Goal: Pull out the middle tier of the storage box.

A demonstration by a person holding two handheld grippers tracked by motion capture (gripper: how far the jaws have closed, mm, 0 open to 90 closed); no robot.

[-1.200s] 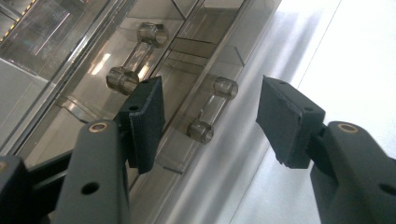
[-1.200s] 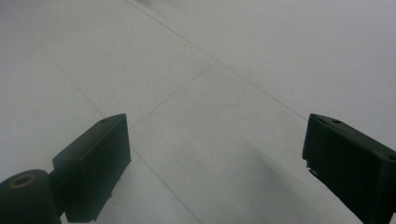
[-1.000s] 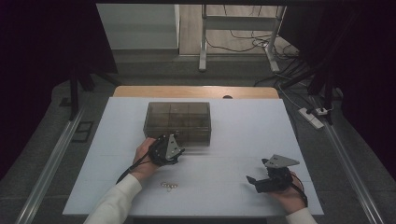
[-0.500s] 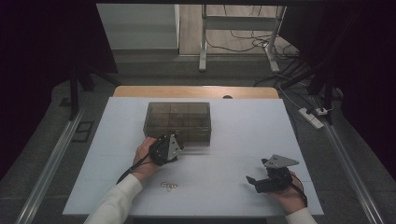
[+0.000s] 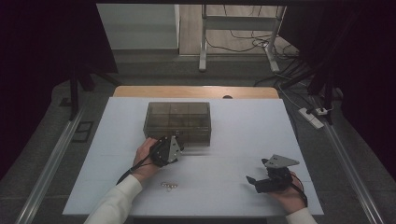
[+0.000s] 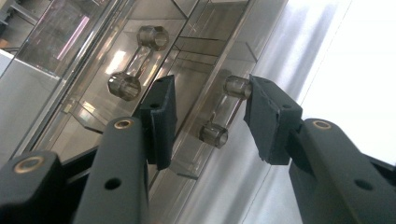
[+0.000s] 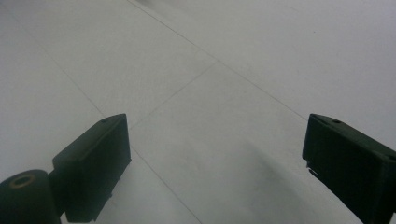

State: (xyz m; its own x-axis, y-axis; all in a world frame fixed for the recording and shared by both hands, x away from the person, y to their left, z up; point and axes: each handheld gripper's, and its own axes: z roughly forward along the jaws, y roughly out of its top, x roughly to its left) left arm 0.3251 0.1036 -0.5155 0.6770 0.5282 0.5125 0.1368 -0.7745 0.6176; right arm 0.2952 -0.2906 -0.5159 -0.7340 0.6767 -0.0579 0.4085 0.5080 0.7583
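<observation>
Smoky clear plastic box (image 5: 177, 120) offers your half-closed, just-narrowing left gripper (image 6: 208, 109) only its small latch (image 6: 227, 108) at frame centre; pads not yet pressing may slip. Right gripper (image 5: 252, 181) gapes empty.

The compartment box (image 5: 178, 121) is sitting on the counter (image 5: 243, 126), toward its far middle. The left gripper (image 5: 180, 145) is lying just before the box's near wall, its jaws flanking the handle (image 6: 218, 112) there. A few small beads (image 5: 170, 185) are resting nearer the front edge. The right gripper (image 5: 250, 180) is lying well apart, at the near right.
</observation>
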